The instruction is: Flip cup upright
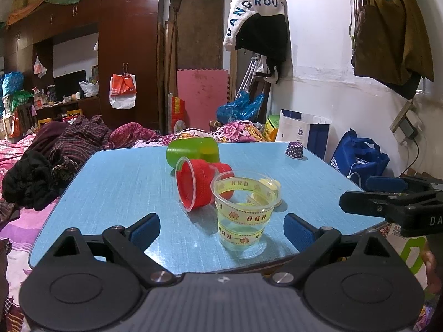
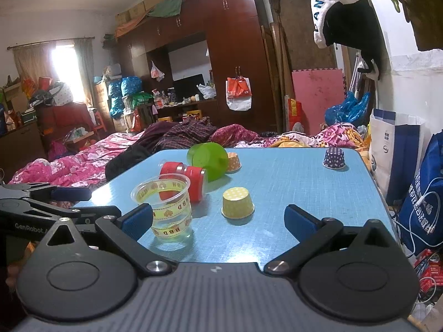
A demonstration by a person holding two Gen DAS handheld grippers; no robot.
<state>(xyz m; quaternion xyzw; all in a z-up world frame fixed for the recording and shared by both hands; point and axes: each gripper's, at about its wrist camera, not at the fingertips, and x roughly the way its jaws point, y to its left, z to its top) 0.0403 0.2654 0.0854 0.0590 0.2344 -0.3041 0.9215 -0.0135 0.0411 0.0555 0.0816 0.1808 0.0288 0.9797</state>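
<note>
Both tongs are spread wide with nothing held: the left gripper (image 1: 221,228) is stationed at the near edge of the blue table (image 1: 116,182), and the right gripper (image 2: 218,220) is held beside it, its fingers seen from the side in the left wrist view (image 1: 387,193). The clear cup (image 1: 243,213), banded with yellow "HBD" ribbon print, is seen standing upright with its mouth up, just ahead of the left gripper's fingers and not touched by them. In the right wrist view the same cup (image 2: 169,207) is placed just beside the left-hand pad. Directly behind it a red cup (image 1: 198,184) is lain on its side, and behind that a green cup (image 1: 192,152), also on its side. A yellow dotted paper cup (image 2: 238,203) is set mouth down near the clear cup; an orange one (image 2: 233,161) and a dark blue dotted one (image 2: 334,158) are set mouth down farther back.
</note>
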